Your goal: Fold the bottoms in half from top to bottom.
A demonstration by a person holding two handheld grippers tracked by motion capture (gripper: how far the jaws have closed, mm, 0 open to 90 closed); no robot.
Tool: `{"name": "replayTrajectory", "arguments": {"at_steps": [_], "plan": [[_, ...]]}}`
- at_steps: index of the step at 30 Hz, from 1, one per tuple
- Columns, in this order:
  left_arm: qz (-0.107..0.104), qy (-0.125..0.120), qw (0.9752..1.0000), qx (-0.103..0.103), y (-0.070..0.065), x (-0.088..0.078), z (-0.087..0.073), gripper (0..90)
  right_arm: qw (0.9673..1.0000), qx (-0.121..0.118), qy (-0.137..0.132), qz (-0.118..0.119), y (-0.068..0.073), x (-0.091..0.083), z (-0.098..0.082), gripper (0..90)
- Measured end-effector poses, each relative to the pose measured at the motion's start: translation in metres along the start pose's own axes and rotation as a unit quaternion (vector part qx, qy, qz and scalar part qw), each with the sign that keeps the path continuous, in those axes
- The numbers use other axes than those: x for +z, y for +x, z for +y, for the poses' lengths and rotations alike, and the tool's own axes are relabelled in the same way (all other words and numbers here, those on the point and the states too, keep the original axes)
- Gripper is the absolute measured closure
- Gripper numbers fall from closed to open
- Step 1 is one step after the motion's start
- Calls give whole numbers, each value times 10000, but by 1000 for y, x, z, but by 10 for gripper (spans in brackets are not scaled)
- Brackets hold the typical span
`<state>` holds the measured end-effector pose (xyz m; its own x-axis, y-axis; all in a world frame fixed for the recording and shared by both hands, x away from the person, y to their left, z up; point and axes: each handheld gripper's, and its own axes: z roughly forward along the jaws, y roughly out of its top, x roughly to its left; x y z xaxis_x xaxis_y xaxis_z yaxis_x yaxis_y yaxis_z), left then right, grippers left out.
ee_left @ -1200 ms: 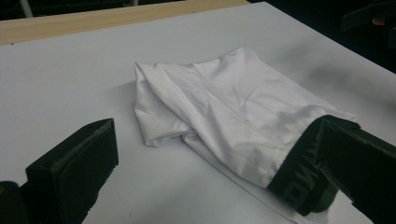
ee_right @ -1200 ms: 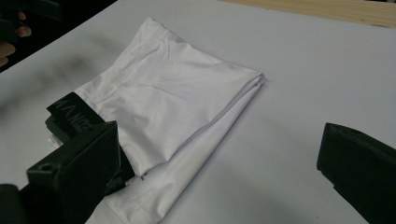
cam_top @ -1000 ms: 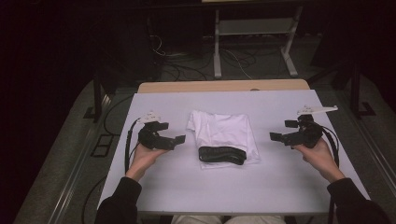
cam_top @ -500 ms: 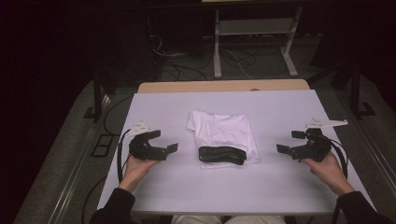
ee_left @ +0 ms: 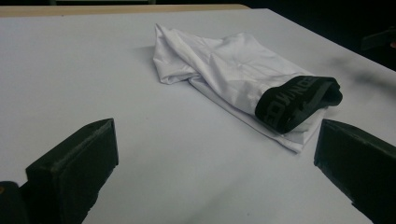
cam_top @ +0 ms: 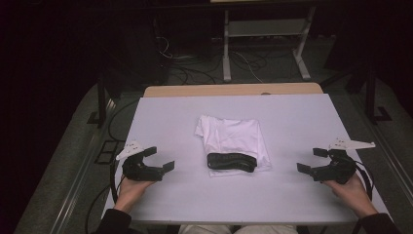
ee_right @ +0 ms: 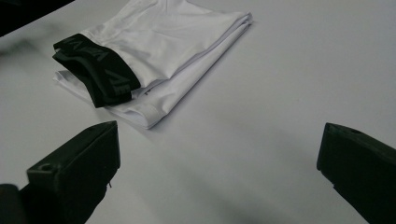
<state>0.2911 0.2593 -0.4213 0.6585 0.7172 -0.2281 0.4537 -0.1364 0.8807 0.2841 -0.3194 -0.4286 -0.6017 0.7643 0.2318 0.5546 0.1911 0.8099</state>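
Observation:
A folded white garment (cam_top: 233, 139) with a black waistband (cam_top: 231, 162) lies in the middle of the white table (cam_top: 292, 122). The left gripper view shows the garment (ee_left: 224, 65) ahead and to the right, its waistband (ee_left: 296, 102) nearest the right jaw. From the right gripper view the garment (ee_right: 173, 42) lies ahead at upper left, waistband (ee_right: 95, 65) toward me. My left gripper (cam_top: 159, 159) rests open at the table's left, apart from the cloth. At the table's right my right gripper (cam_top: 311, 159) is open too, with nothing between its jaws.
A wooden strip (cam_top: 234, 89) runs along the table's far edge. Beyond it stands a metal frame (cam_top: 265, 39) on a dark floor with cables (cam_top: 195, 68). Bare table surface lies between each gripper and the garment.
Both hands have drawn outward and toward the near edge, away from the garment. The garment has not moved, and both grippers stay open.

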Motion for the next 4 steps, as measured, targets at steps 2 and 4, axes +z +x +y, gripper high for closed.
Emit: {"name": "replayTrajectory", "arguments": {"at_steps": [2, 4], "plan": [[16, -21, 10000, 1, -1, -2, -2, 0, 10000, 20, -41, -2, 1, -2, -2, 0], [52, -13, 10000, 11, -1, -3, -4, 0, 10000, 30, -57, -15, 1, -4, -4, 0]]}}
